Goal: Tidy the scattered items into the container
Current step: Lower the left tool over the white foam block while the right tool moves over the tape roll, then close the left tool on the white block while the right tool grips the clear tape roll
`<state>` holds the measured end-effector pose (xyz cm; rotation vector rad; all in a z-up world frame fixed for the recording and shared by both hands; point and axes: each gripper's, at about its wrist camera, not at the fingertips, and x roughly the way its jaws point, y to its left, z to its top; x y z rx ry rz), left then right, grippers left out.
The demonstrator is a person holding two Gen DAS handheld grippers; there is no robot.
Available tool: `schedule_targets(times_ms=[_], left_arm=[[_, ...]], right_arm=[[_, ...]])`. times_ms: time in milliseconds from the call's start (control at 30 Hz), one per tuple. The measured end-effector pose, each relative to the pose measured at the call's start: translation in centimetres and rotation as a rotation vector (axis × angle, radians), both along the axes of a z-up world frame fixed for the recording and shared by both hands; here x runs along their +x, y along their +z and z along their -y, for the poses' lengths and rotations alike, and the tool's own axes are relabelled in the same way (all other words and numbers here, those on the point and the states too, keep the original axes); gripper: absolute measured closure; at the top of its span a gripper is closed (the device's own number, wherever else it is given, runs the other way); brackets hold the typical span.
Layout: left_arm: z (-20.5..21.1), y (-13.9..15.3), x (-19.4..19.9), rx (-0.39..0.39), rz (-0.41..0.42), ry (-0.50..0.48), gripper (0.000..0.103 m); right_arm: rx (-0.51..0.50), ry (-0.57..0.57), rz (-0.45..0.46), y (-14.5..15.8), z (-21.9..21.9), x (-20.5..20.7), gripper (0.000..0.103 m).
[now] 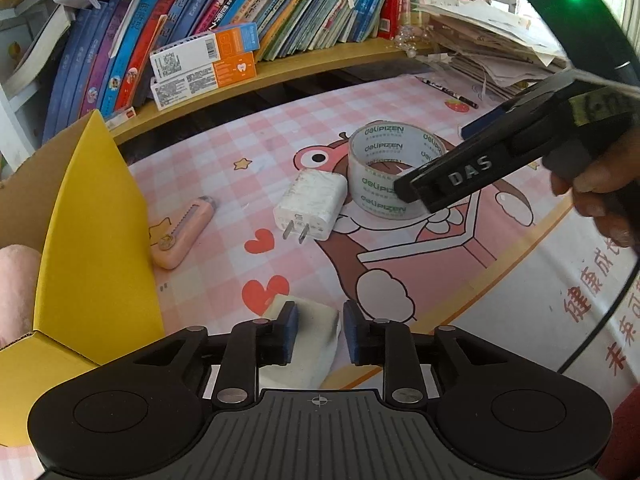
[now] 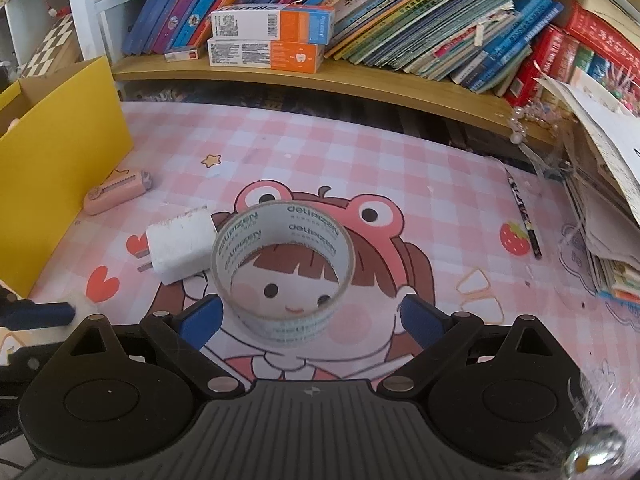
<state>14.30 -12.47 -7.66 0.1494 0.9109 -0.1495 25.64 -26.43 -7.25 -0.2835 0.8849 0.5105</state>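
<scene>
My table (image 2: pixel 360 152) wore a pink-and-white check with red hearts, a yellow star and a pink-hooded cartoon girl. The tape roll (image 2: pixel 282 270) was clear with green lettering, the charger (image 1: pixel 311 205) white, the knife (image 1: pixel 182 232) pale pink, the box (image 1: pixel 96 240) yellow. Both tools, left tool (image 1: pixel 319 334) and right tool (image 2: pixel 310 318), were black with blue pads.

a pink checked desk mat (image 2: pixel 360 152) with a cartoon girl in a frog hat covers the desk — a dark pen (image 2: pixel 524 216) lies on it at the right, beside a printed strawberry. behind, a wooden shelf (image 2: pixel 360 84) holds leaning books (image 2: pixel 420 20), two stacked orange-and-white boxes (image 2: pixel 272 36) and — at the right — a pile of loose papers (image 2: pixel 600 168).
</scene>
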Motion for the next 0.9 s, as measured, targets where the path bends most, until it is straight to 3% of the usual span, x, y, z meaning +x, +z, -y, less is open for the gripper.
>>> schedule_targets(times_ms=[433, 833, 900], left_arm=[[-0.2, 0.8, -0.2, 0.008, 0.018, 0.023, 0.042], [-1.1, -0.7, 0.4, 0.005, -0.036, 0.06, 0.042], [-1.1, -0.8, 0.4, 0.005, -0.041, 0.06, 0.044]], right_arm=[[-0.001, 0.043, -0.009, -0.9, -2.0, 1.3, 0.007], [-0.01, 0.062, -0.007, -1.4, -3.3, 2.0, 0.01], [-0.01, 0.063, -0.005, -1.3, -3.2, 1.9, 0.016]])
